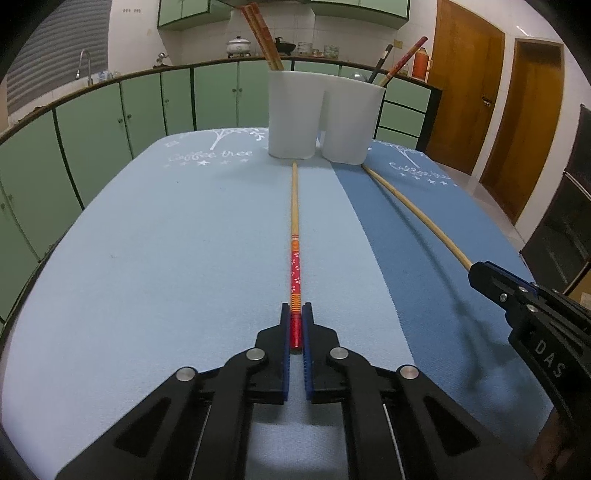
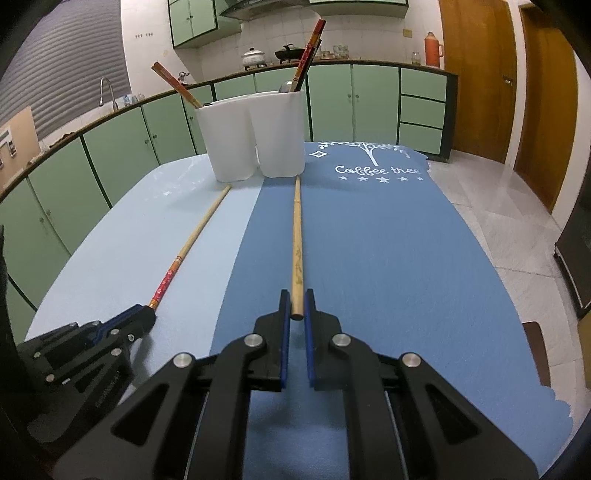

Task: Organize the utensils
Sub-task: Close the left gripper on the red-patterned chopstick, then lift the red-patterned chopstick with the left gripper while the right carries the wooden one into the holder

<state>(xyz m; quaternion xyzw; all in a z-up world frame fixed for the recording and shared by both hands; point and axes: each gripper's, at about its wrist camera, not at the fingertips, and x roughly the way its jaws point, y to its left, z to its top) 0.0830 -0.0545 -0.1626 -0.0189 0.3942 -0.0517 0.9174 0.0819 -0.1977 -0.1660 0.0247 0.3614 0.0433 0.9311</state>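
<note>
Left gripper [image 1: 296, 314]: blue pads [image 1: 283, 354] nearly together, clamped on the red butt end of the red chopstick [image 1: 294, 236]; gripper low over the light mat [image 1: 147, 240].
Right gripper [image 2: 297, 301]: pads [image 2: 284, 339] close in, one each side of the plain chopstick [image 2: 296, 240] butt end; looks gripped, but a slim gap shows on the stick's right side, so full contact there can't be told.
Red chopstick: lies flat on light mat, pointing straight away; red floral and orange-striped handle near, bare wood far; tip right at the base of the holder [image 1: 325, 114], left cup.
Plain chopstick: flat on dark mat [image 2: 388, 258], bare wood with faint marks near the handle; far tip just at the foot of the holder's right cup.
Mats: light blue left, darker blue right, edges meeting between the two sticks; white "Coffee tree" print at far end.
Holder: white, two joined cups, upright at far end astride the mat seam; left cup has patterned brown chopsticks [image 1: 260, 35] leaning out, right cup has a red and a dark chopstick [image 2: 308, 55] plus a spoon.
Background: green cabinets [image 1: 110, 122], counter with pots, sink tap far left, wooden doors right.
</note>
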